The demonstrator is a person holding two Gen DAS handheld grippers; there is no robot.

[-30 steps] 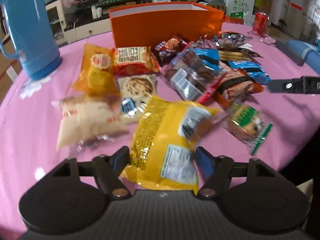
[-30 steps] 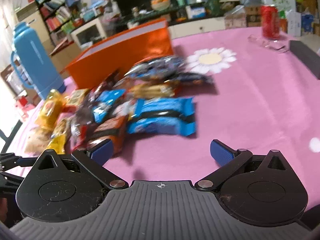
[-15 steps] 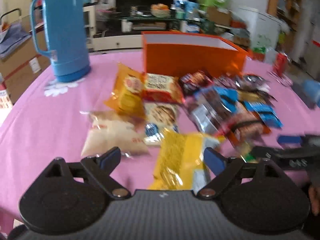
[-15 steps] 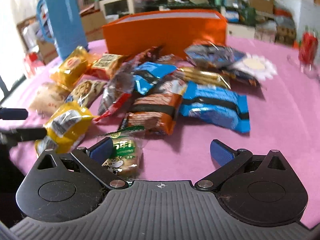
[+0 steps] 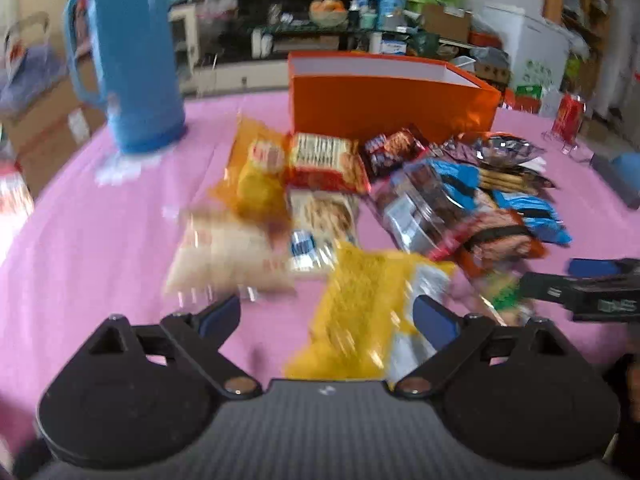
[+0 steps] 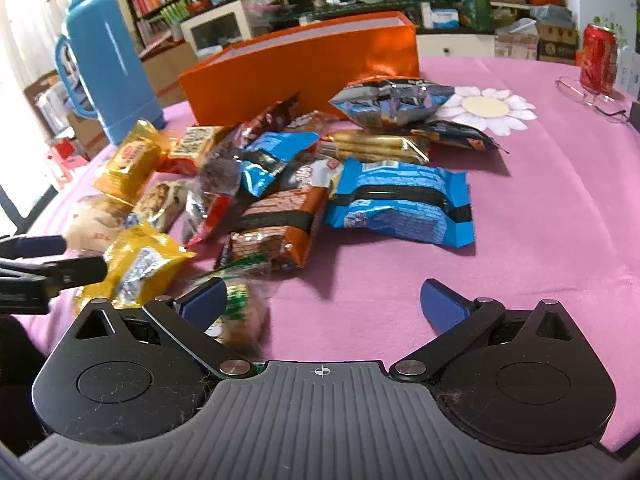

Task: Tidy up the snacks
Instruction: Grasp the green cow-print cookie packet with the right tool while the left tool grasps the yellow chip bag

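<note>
Your left hand-held gripper [image 5: 326, 316] tilts down toward the pink tabletop [image 5: 100, 240], jaws opening, pads wide apart. The crinkled yellow foil snack bag [image 5: 360, 312] lies between them on the cloth, nearer your right-side pad; contact with that pad can't be told through the blur, and the other pad is clear of it.

Your right hand-held gripper [image 6: 322, 300] also angles down, jaws spread wide, gripping nothing. The small green-and-white wrapped snack [image 6: 240, 312] sits just beside its left pad, partly behind it; touching or not is unclear. In the left wrist view, your right gripper's fingers come in from the right edge just above that green snack.

The rest of the snacks are heaped mid-table: the blue-and-black biscuit pack [image 6: 400, 204] and the brown-orange wafer pack [image 6: 280, 220] nearest the right gripper. The open orange cardboard box [image 6: 304, 68] stands behind the heap, with the tall blue plastic thermos jug [image 6: 108, 76] to its left.
</note>
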